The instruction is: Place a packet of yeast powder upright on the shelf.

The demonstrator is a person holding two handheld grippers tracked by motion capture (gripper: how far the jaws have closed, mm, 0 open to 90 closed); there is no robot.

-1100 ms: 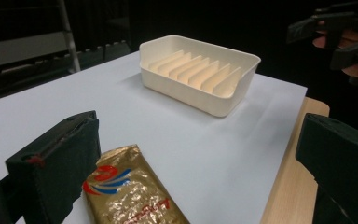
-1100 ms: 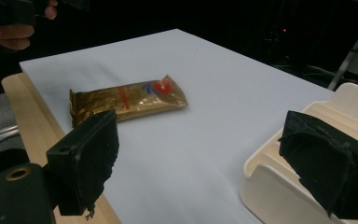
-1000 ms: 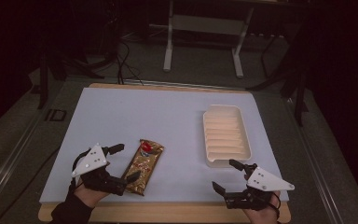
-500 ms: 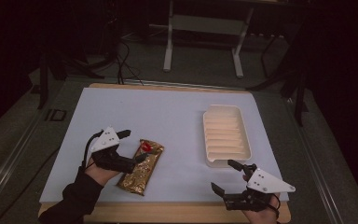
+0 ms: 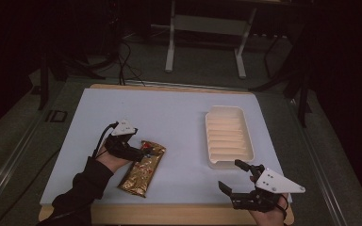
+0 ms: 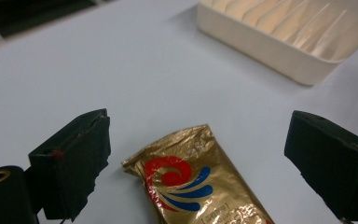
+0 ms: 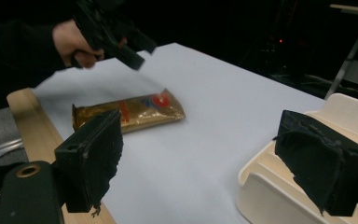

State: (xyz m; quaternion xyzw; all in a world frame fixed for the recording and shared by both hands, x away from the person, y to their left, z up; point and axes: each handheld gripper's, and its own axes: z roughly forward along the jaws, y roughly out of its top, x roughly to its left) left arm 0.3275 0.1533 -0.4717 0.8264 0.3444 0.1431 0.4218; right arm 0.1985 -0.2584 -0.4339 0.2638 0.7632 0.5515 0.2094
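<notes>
The surface point(image 5: 179, 113) carries a white sheet over a wooden board whose edge shows along the near side. A gold packet point(image 5: 143, 168) with a red and blue swirl lies flat on the sheet, left of centre, its long axis running away from the person and slightly rightward. A cream ribbed tray point(image 5: 229, 136) sits well apart from it to the right, empty as far as can be seen.

The left tool point(image 5: 134, 149) is over the packet's far end, held in a hand point(image 5: 111, 157) with a dark sleeve. In the left tool's own view its jaws stand wide apart, one either side of the packet's point(image 6: 191, 182) crimped end, with clear sheet between each jaw and the wrapper; whether the tips touch the sheet cannot be told. The tray point(image 6: 279, 42) lies beyond.

The right tool point(image 5: 238, 181) sits at the near right edge, just in front of the tray's near corner, jaws apart and gripping nothing. Its view shows the packet point(image 7: 130, 112), the tray point(image 7: 279, 182) and the left tool point(image 7: 114, 35) farther off.
</notes>
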